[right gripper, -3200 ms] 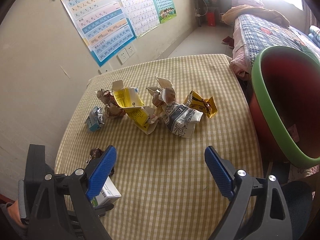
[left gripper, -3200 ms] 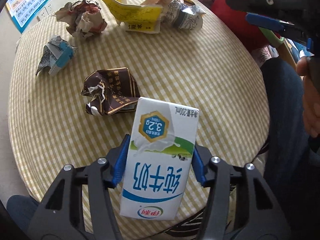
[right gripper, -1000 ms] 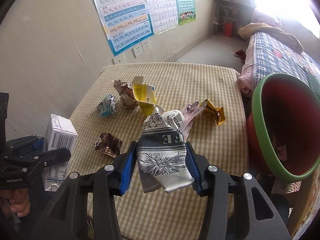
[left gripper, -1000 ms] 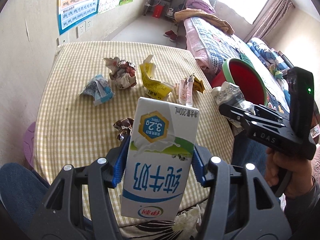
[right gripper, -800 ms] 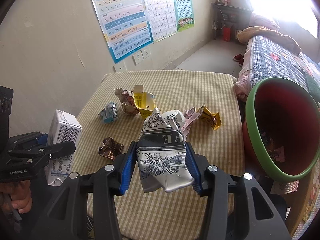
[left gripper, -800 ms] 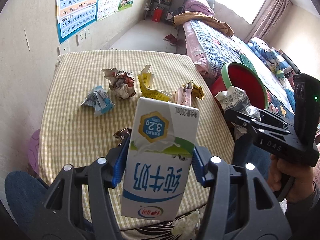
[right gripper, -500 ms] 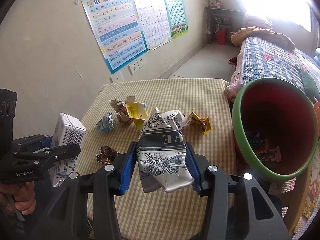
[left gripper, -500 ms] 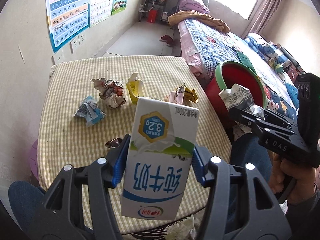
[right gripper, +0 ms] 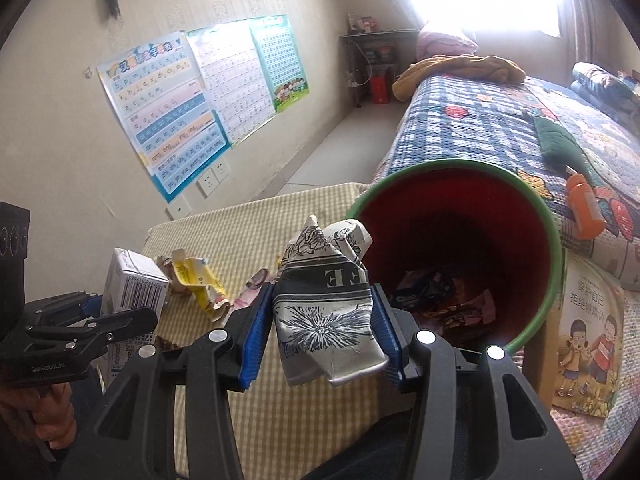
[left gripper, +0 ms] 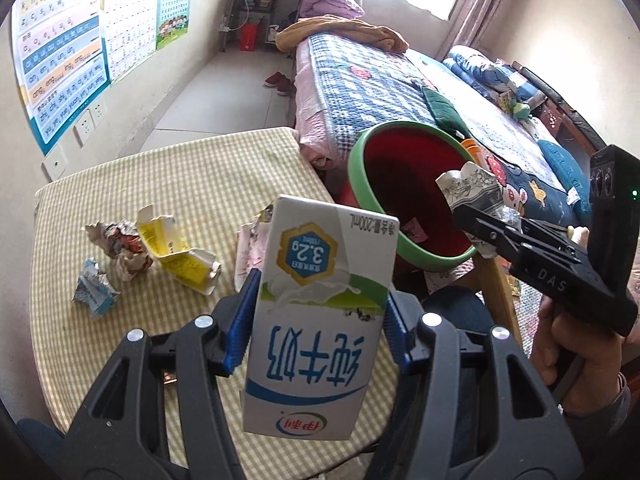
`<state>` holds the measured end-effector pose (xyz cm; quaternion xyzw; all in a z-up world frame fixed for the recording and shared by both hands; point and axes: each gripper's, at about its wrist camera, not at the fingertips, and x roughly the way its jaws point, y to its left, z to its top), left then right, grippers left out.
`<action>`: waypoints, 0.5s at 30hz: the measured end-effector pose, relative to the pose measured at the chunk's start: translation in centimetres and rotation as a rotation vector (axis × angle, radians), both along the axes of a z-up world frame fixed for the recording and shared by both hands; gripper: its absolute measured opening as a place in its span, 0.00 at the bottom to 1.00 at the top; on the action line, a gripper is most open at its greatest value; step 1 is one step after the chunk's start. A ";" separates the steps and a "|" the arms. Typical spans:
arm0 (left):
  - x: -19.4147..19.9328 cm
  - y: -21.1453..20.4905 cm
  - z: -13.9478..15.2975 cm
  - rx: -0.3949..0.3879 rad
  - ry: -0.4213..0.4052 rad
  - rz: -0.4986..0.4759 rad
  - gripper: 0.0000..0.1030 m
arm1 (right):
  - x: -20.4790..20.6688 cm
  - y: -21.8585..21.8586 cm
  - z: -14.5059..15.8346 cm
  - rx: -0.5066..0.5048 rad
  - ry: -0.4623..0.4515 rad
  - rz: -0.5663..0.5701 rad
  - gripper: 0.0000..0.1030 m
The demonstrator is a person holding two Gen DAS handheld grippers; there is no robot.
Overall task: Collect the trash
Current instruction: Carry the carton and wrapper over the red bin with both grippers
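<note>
A table (left gripper: 168, 184) under a yellow-and-white checked cloth filled the lower left of both views, with a quilted bed (right gripper: 500, 120) running along its far side. Between the two stood a red bin (right gripper: 552, 248) with a green rim, tilted so its mouth faced the cameras; wrappers lay in the bottom of it. The left gripper (left gripper: 318, 316) was raised above the near edge of the table, its blue pads (left gripper: 240, 322) pinching a white milk carton (left gripper: 320, 312) by both sides, the carton upright in the grip with its print upside down. The right gripper (right gripper: 320, 330) hung just in front of the bin's mouth, its fingers closed on a crumpled black-and-white printed wrapper (right gripper: 326, 308) that stuck up above the pads. In the left wrist view that wrapper (left gripper: 472, 188) showed over the bin's near rim. On the cloth lay the rest of the trash: a torn yellow carton (left gripper: 176, 254), touching a crumpled red-and-white paper ball (left gripper: 120, 246) on its left, a pink wrapper (left gripper: 250, 252) near its right, and a small crumpled blue-and-white packet (left gripper: 94, 286) a little apart, nearer the table's left edge. A children's picture book (right gripper: 588, 344) leaned beside the bin.
</note>
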<state>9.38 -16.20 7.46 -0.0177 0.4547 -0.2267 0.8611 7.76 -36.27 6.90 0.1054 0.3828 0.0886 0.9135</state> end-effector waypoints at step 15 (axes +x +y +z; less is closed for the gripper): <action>5.9 -7.7 0.3 -0.096 0.031 -0.089 0.52 | 1.3 -7.8 -1.1 0.023 -0.007 -0.163 0.45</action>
